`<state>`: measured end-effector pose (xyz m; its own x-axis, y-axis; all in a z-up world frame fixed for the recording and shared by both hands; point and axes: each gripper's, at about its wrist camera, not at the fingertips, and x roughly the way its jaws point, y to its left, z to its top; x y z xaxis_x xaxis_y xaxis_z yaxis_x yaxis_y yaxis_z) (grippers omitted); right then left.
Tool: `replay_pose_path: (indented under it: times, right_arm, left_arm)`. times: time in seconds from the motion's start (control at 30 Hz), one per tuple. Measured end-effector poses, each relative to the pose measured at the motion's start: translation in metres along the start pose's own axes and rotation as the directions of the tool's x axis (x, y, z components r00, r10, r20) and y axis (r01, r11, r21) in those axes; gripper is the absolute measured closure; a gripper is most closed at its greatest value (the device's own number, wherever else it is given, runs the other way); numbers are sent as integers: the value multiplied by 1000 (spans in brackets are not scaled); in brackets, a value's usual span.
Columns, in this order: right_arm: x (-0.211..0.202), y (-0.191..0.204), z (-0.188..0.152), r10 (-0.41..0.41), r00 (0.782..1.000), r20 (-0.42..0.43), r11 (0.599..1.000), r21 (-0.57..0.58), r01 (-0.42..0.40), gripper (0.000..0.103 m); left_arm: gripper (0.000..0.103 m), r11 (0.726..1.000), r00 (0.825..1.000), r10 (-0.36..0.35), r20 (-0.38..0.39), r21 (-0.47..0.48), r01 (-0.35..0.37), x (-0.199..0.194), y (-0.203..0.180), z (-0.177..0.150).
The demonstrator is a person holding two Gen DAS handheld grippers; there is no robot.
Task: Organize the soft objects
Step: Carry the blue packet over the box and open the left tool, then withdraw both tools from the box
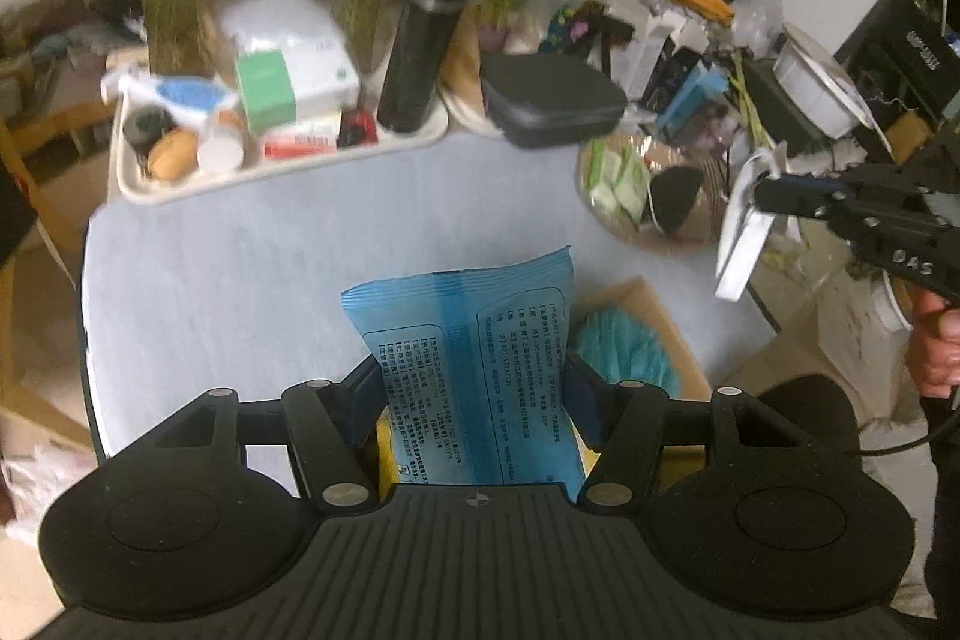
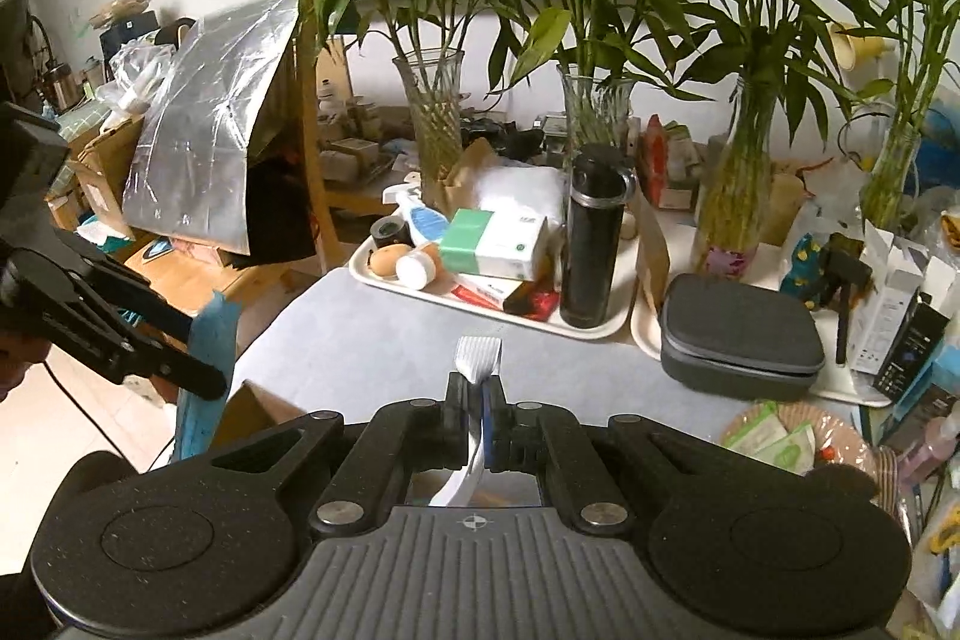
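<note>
My left gripper (image 1: pixel 474 388) is shut on a blue wet-wipes pack (image 1: pixel 474 334) and holds it upright above the near table edge, over a cardboard box (image 1: pixel 651 316) with a teal soft item (image 1: pixel 624 349) inside. The pack also shows edge-on in the right wrist view (image 2: pixel 207 364), held by the left gripper (image 2: pixel 204 376). My right gripper (image 2: pixel 477 394) is shut on a thin white packet (image 2: pixel 478 355). In the left wrist view the right gripper (image 1: pixel 765 199) holds that white packet (image 1: pixel 741 244) off the table's right edge.
A light blue table top (image 1: pixel 270 244) lies ahead. At its back stand a cream tray (image 1: pixel 144 187) of boxes and a black bottle (image 1: pixel 420 52), a dark zip case (image 1: pixel 552 100), glass vases of bamboo (image 2: pixel 435 112) and a woven plate (image 1: pixel 630 196) of sachets.
</note>
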<state>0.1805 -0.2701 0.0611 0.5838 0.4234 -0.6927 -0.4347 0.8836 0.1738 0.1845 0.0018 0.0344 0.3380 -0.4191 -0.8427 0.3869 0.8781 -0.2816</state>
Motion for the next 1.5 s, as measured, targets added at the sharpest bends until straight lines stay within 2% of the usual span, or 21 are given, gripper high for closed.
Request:
replay_pose_path:
  times: [0.13,0.27,0.37,0.43,0.53,0.67,0.73,0.83,0.9,1.07,1.2,1.37,1.5]
  right_arm:
    - [-9,3,-7,1,1000,0,1000,1,-1,97]
    - [-15,7,-11,1,1000,2,1000,-1,-1,97]
    - [-17,9,-12,3,1000,2,1000,0,-3,97]
    - [-19,10,-14,7,1000,3,1000,-1,-7,97]
    - [-21,13,-18,13,1000,-1,1000,-2,-13,97]
    - [-24,16,-24,18,1000,-6,1000,3,-18,96]
    - [-25,16,-27,24,1000,-7,1000,10,-24,96]
    - [-24,17,-32,35,999,-16,999,17,-34,96]
    - [-23,19,-34,37,999,-21,999,17,-36,96]
    - [-26,21,-38,48,999,-21,999,26,-47,96]
    - [-28,21,-40,53,998,-23,998,29,-52,96]
    - [-25,28,-45,61,997,-50,998,16,-60,96]
    - [-21,34,-51,54,995,-80,998,-13,-55,96]
  left_arm:
    - [43,1000,1000,-5,-11,20,5,1,0,-11]
    - [43,992,1000,1,-12,129,0,4,-10,-16]
    - [42,973,1000,13,-18,231,-8,9,-18,-19]
    - [42,948,1000,10,-13,317,-5,13,-24,-22]
    - [40,886,1000,5,-1,465,-4,18,-36,-29]
    - [35,779,995,76,61,620,-98,25,-53,-43]
    - [33,761,993,67,98,639,-114,22,-58,-49]
    - [22,762,992,9,125,642,-88,14,-62,-55]
    - [22,760,987,1,160,641,-105,10,-65,-60]
    - [22,788,971,23,236,594,-163,1,-68,-77]
    - [22,823,959,46,280,534,-196,-8,-62,-94]
    - [22,886,947,115,298,401,-234,-14,-51,-112]
    - [22,917,940,120,318,327,-228,-23,-45,-127]
